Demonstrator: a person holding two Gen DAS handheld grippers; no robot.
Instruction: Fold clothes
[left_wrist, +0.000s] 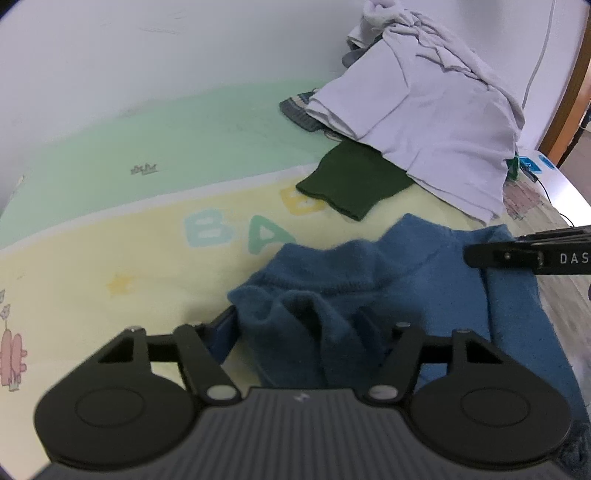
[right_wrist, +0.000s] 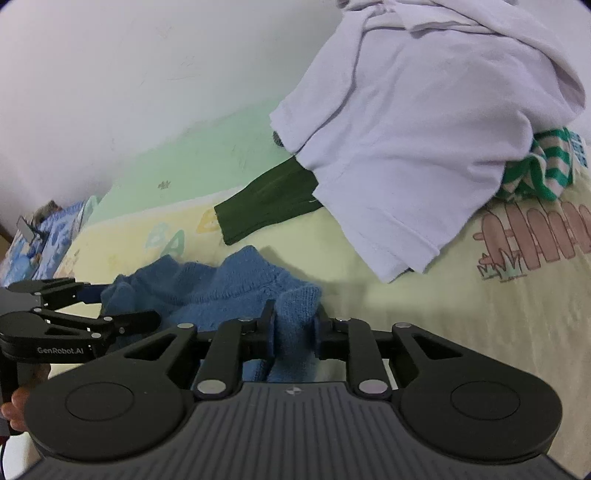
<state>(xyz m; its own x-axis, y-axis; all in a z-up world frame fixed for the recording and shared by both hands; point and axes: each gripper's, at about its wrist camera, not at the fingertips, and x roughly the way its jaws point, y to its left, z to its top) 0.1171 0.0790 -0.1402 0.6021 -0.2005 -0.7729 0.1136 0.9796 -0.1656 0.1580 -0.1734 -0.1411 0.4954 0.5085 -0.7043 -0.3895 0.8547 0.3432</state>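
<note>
From the left, the left gripper had its jaws set fairly wide with a bunched fold of the blue sweater between them; whether the pads truly pinched the knit could not be told, since wool hid the right fingertip. Further right, the right gripper had its jaws drawn close on a raised ridge of the same sweater, gripping it. The sweater lay rumpled on the yellow cartoon bedsheet, its collar edge toward twelve o'clock in the left wrist view. At one o'clock beyond it lay a dark green garment, partly under a heap of white clothes; a green-striped piece peeked out at two o'clock in the right wrist view.

The likely trouble: thick, springy knit could slip from the wider left hold if the two hands pulled apart unevenly, skewing the fold. A forward sweep could also snag the green garment, which lay near the sweater's far edge.
</note>
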